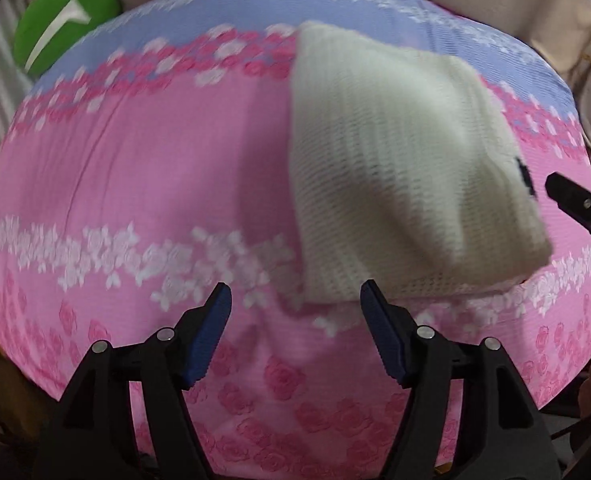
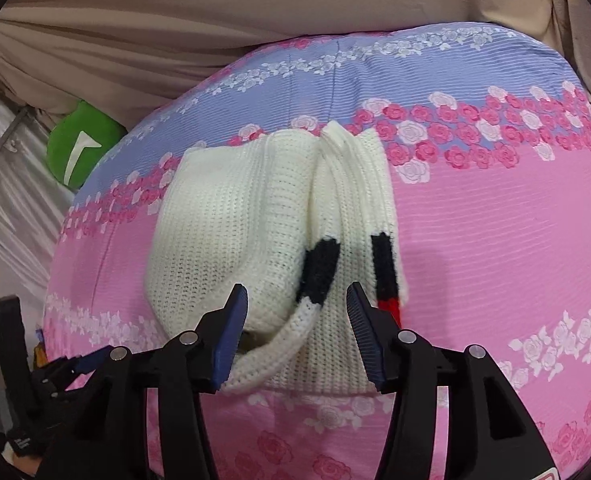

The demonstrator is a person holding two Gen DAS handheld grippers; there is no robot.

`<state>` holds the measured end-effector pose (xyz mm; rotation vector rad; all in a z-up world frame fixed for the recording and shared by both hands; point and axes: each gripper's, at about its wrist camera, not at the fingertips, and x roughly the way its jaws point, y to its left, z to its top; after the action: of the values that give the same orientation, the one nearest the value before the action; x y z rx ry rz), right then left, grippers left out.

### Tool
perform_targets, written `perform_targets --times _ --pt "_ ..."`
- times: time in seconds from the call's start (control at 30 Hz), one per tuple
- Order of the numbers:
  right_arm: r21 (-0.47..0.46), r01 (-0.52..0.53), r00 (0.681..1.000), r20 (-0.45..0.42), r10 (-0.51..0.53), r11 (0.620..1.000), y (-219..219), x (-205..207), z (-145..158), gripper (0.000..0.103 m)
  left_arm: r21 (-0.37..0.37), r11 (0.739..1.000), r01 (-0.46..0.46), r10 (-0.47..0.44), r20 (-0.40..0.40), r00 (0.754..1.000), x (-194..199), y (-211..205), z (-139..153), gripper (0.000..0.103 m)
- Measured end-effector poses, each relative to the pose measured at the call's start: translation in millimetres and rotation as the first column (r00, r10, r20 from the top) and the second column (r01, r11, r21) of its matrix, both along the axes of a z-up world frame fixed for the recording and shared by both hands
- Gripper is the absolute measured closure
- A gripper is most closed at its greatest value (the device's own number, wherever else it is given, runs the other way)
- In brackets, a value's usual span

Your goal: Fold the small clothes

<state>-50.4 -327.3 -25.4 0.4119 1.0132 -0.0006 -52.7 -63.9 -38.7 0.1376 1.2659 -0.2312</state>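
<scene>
both cams sit right behind their own open fingers, looking down and forward, close over the pink floral cloth (image 1: 143, 168). left wrist view comes from the left, right wrist view from the near-right edge; both catch the white knit garment (image 2: 231, 240) and green cushion (image 2: 83, 148).

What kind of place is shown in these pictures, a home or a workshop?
Probably a home, perhaps a bedroom. A white knitted garment lies on a padded surface under a pink and blue rose-print cover, with beige draped cloth and a green cushion behind.
</scene>
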Motion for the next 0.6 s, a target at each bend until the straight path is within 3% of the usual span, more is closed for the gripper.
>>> perform_targets --times 0.07,0.3,0.33,0.37,0.4,0.57,0.6 --pt "0.024 -0.020 1.000 -0.009 0.020 1.000 7 8 -3 0.043 -0.010 0.999 -0.036 0.036 -0.004 0.999 2 10 -2 0.038" --pt "0.092 0.005 0.994 -0.112 0.005 0.996 17 29 -30 0.039 -0.044 0.999 -0.004 0.003 -0.014 1.000 19 -2 -10 0.038" --pt "0.094 0.010 0.991 -0.130 0.002 0.996 18 32 -35 0.042 -0.051 0.999 0.003 -0.004 -0.028 1.000 23 -5 -15 0.038" --pt "0.103 -0.002 0.990 -0.139 0.016 0.995 20 35 -38 0.065 -0.046 0.999 0.009 -0.011 -0.034 0.999 24 -9 -18 0.038" --pt "0.097 -0.014 0.990 -0.142 0.028 0.995 21 37 -37 0.078 -0.038 0.999 0.022 -0.023 -0.039 0.999 25 -11 -21 0.038" --pt "0.232 -0.004 0.995 0.094 -0.019 0.973 -11 10 21 0.085 -0.011 0.999 0.042 -0.043 -0.044 0.998 31 -11 -23 0.039" --pt "0.228 0.011 0.994 0.106 -0.036 0.974 -19 4 24 0.085 -0.003 0.999 0.041 -0.041 -0.041 0.998 31 -10 -24 0.039"
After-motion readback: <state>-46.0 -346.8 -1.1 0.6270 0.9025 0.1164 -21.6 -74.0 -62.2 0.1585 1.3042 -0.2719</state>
